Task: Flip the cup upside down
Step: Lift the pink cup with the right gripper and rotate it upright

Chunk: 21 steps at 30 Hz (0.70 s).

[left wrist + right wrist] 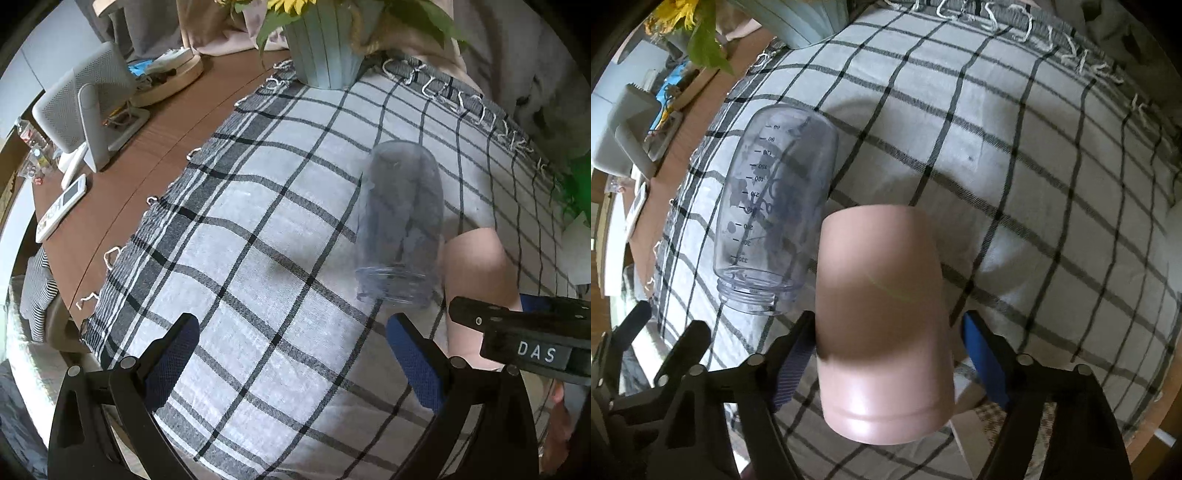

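Observation:
A pink cup (882, 321) sits between the blue-padded fingers of my right gripper (890, 354), which is shut on it; the cup's rounded end points toward the camera and it hangs above the checked cloth. It shows in the left wrist view (476, 273) behind the right gripper's black body (524, 332). A clear measuring cup (775, 218) stands mouth-down on the cloth just left of the pink cup; it also shows in the left wrist view (402, 225). My left gripper (291, 358) is open and empty, low over the cloth, left of the clear cup.
A checked cloth (258, 229) covers the wooden table (122, 184). A pale blue flower pot (325, 48) with sunflowers stands at the far edge. A white device on a stand (85, 107), a remote (61, 208) and a round tray (166, 77) lie at the left.

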Motion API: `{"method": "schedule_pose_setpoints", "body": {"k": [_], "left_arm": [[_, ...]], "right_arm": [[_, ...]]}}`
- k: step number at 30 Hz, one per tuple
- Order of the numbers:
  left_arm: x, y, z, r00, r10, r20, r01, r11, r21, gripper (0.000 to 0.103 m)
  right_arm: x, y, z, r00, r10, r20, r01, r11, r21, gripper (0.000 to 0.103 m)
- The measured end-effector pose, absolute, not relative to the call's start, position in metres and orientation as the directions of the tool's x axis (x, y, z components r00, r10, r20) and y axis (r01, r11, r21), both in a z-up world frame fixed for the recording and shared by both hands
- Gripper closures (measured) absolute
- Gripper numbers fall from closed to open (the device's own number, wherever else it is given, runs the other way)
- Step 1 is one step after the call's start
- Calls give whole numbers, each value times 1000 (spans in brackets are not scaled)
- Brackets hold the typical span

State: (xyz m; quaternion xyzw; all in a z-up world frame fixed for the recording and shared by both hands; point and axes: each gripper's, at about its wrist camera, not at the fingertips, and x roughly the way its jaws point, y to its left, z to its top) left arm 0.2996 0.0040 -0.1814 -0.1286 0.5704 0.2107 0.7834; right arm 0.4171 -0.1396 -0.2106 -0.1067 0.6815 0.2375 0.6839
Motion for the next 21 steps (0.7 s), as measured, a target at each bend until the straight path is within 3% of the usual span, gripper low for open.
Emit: {"method": "schedule_pose_setpoints", "body": {"k": [10, 21], "left_arm": [[291, 16, -176, 282, 147, -948, -394, 919, 25, 0], [259, 39, -170, 305, 97, -947, -258, 966, 16, 0]], "right_arm": [[397, -136, -194, 19, 186, -982, -416, 895, 162, 32], [322, -159, -180, 90, 252, -963, -108, 964, 243, 31]]}}
